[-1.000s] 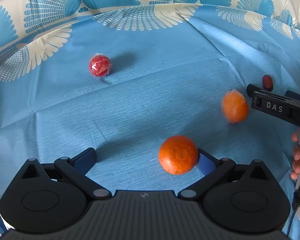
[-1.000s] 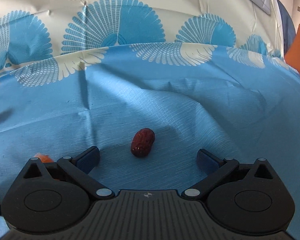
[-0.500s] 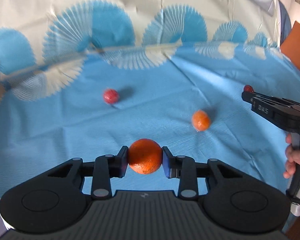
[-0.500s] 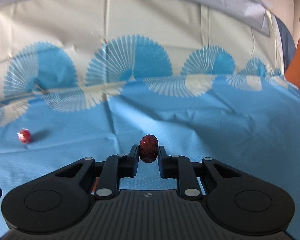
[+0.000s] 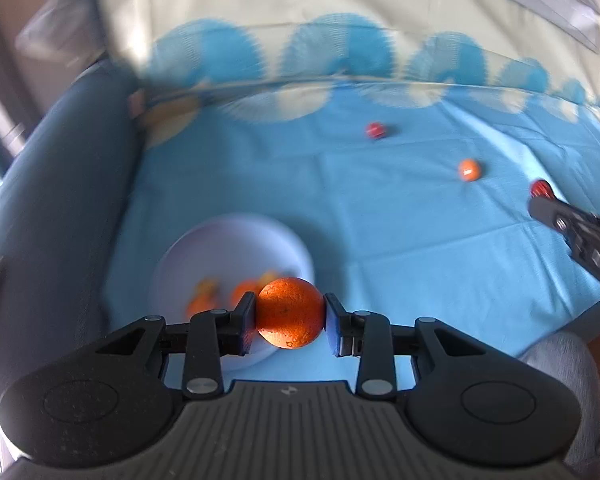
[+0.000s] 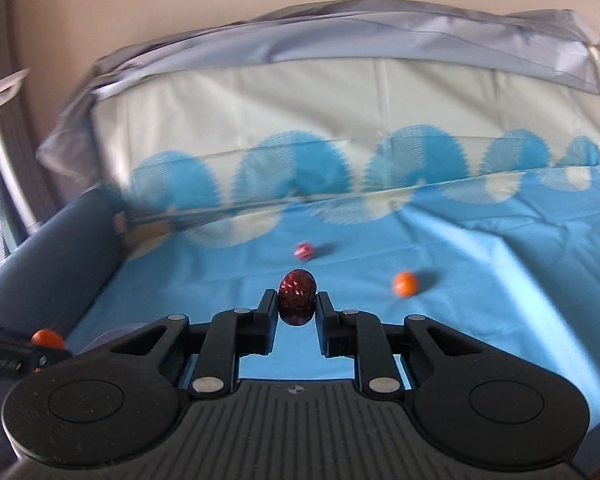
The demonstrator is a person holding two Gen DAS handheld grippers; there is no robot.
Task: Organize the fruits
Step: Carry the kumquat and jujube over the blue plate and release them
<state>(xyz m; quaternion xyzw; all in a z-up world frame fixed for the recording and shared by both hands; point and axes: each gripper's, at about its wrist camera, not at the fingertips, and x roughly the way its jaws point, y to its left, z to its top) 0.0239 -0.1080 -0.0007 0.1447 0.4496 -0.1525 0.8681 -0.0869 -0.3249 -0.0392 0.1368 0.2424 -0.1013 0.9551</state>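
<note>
The left tongs [image 5: 290,315] are pinched on a round, dimpled orange fruit [image 5: 290,312], which is held clear of the surface, just above the near rim of a pale round bowl [image 5: 204,248]; the right tongs [image 6: 297,300] are pressed against a small, dark red, wrinkled oval fruit [image 6: 297,296], likewise carried in the air and not yet over the bowl, whose edge is glimpsed only low at the left of the right wrist view. Inside the bowl, just beyond and to the left of the left tongs, a few orange and yellowish pieces can be made out, though they are too blurred to be identified, so part of the gathering is judged to be done. Two pieces are judged to be in transit, and both releases are left. Well beyond both tongs, on the light blue cloth with white fan pattern [image 5: 400,240], a small orange ball-shaped fruit [image 5: 469,169] and a small red round fruit [image 5: 376,130] are left lying well apart from each other; these would still have to be fetched. To the left of the left tongs a dark grey padded armrest [image 5: 60,200] is seen beside the bowl, and a pale cushioned back rises behind the cloth. Nothing is seen between the left tongs and the bowl; the only likely hindrance is judged to be the crowding of both tongs over one bowl.
</note>
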